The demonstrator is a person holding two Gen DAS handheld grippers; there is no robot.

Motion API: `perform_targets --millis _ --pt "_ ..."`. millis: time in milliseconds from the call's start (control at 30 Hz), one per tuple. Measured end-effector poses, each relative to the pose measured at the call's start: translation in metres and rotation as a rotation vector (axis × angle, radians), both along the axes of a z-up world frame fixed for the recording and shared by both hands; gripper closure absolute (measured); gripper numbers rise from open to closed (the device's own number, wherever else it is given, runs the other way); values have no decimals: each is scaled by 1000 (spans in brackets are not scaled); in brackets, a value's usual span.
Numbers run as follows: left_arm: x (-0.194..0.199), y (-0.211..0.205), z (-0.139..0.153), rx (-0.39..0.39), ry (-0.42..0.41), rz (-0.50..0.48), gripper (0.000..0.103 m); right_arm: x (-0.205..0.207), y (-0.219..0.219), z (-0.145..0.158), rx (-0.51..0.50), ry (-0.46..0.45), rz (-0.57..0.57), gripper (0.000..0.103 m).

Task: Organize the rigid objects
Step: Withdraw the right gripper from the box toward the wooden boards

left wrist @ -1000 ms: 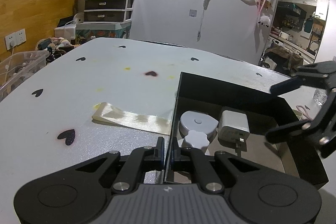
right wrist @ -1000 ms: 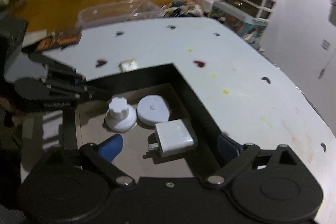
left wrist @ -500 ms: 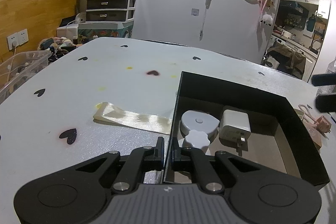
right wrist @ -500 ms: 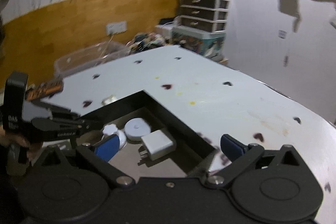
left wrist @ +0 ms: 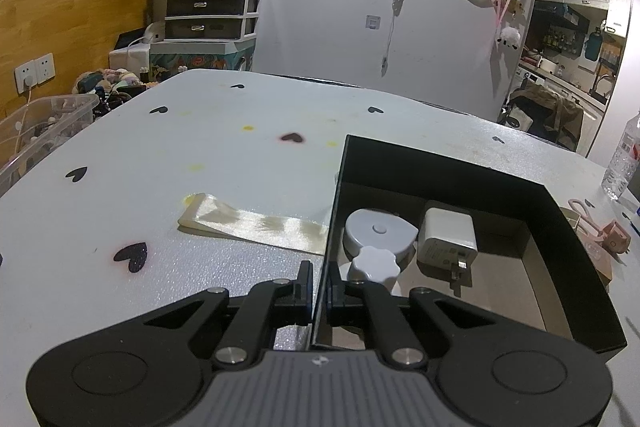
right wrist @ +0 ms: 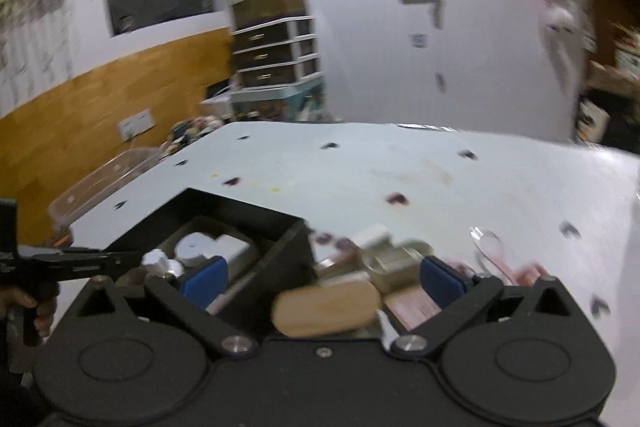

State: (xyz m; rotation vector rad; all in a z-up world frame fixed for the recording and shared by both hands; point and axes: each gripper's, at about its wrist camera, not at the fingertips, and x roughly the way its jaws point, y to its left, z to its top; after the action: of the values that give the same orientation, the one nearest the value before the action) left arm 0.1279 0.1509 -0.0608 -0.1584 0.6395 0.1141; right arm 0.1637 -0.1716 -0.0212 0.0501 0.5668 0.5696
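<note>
A black open box (left wrist: 448,163) lies on the white table. It holds a round white tape measure (left wrist: 378,233), a white knob (left wrist: 374,263) and a white charger (left wrist: 448,239). My left gripper (left wrist: 318,285) is shut on the box's left wall. In the right wrist view the box (right wrist: 240,223) is at left and my right gripper (right wrist: 324,275) is open and empty above a blurred pile: a wooden oval piece (right wrist: 326,307), a metal tin (right wrist: 394,265) and pink items (right wrist: 412,303). The left gripper (right wrist: 80,261) shows there too.
A cream ribbon strip (left wrist: 252,223) lies left of the box. Pink clips (left wrist: 600,231) and a water bottle (left wrist: 624,159) are at the right. A clear plastic bin (left wrist: 36,131) sits off the table's left edge. A clear spoon-like piece (right wrist: 490,247) lies right of the pile.
My right gripper has swung out of the box and to the right, over the pile beside it. My left gripper has kept its hold on the box wall.
</note>
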Motion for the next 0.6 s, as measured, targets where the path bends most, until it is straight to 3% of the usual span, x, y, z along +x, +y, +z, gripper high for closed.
perform_targets --millis 167,267,333,467,600 --pt "0 1 -1 -1 1 -1 97 -4 -24 -23 -20 27 -116 1" --pt "0 1 -1 -3 1 0 97 0 -33 -35 -58 24 -128 13" --pt "0 1 -1 -7 0 0 96 5 -34 -41 -114 12 -124 15" --pt "0 1 -1 -7 0 0 96 23 -31 -54 -217 -28 -5 15" --pt "0 1 -1 -7 2 1 96 49 -28 -62 -267 -8 99 15"
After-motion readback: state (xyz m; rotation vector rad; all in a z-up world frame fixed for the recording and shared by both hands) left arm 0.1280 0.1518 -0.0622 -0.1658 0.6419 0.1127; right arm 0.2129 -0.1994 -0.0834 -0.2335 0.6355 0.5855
